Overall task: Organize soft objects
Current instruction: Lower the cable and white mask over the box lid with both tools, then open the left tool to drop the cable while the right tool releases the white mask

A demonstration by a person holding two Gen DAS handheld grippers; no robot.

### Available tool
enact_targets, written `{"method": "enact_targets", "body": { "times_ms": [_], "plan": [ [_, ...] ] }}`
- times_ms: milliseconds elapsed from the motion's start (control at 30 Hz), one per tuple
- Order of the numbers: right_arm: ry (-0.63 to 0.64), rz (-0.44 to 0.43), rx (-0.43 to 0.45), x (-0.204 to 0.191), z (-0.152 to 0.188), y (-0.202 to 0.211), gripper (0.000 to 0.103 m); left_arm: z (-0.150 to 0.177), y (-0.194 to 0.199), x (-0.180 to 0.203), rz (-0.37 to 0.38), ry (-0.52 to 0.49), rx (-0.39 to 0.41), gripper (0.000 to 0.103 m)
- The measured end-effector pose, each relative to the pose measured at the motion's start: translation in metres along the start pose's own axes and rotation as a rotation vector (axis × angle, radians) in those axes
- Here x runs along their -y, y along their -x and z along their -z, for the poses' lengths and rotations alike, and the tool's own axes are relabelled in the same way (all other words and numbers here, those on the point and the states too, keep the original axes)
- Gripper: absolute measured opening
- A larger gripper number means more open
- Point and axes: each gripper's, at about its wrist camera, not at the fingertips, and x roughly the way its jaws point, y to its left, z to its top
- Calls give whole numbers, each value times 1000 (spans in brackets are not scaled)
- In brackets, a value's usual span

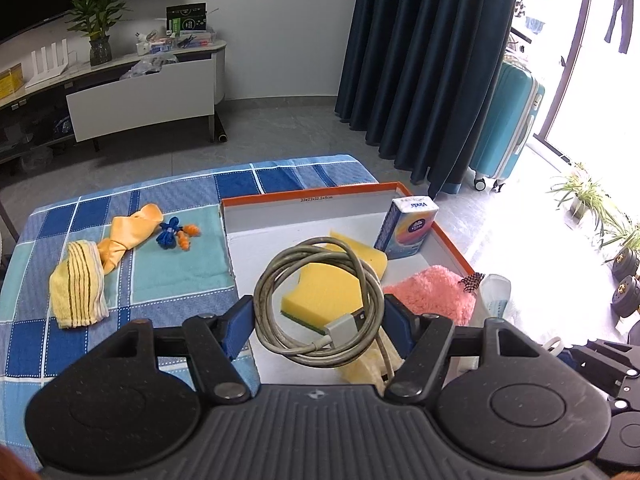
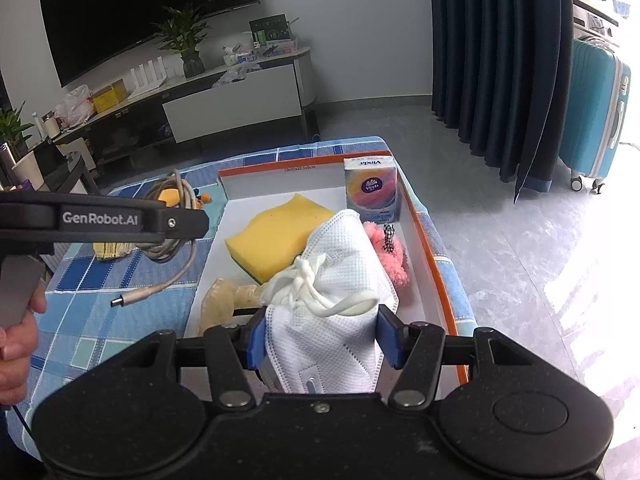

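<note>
My left gripper (image 1: 320,320) is shut on a coiled grey cable (image 1: 320,300) and holds it above the orange-rimmed white box (image 1: 312,196). My right gripper (image 2: 320,340) is shut on a white face mask (image 2: 340,280) over the box's near end (image 2: 436,248). In the box lie a yellow sponge (image 2: 276,236), a tissue pack (image 2: 372,188), a pink fluffy cloth (image 1: 432,296) and a pale yellow item (image 2: 224,300). On the checked cloth lie a striped yellow towel (image 1: 80,284), an orange cloth (image 1: 128,232) and blue-and-orange earplugs (image 1: 176,234).
The table under the blue checked cloth (image 1: 180,280) ends just behind the box. Beyond are a grey floor, a TV stand (image 1: 140,96), a dark curtain (image 1: 420,60) and a teal suitcase (image 1: 508,120). The left gripper's body (image 2: 100,220) shows at the left of the right wrist view.
</note>
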Motion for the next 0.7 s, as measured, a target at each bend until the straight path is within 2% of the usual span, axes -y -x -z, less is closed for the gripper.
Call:
{"method": "enact_targets", "body": {
  "times_ms": [367, 700],
  "plan": [
    [11, 10, 65, 5, -45, -3, 66, -20, -13, -1, -3, -12, -8, 69],
    [12, 21, 54, 12, -67, -29, 68, -31, -38, -6, 0, -5, -38, 69]
  ]
}}
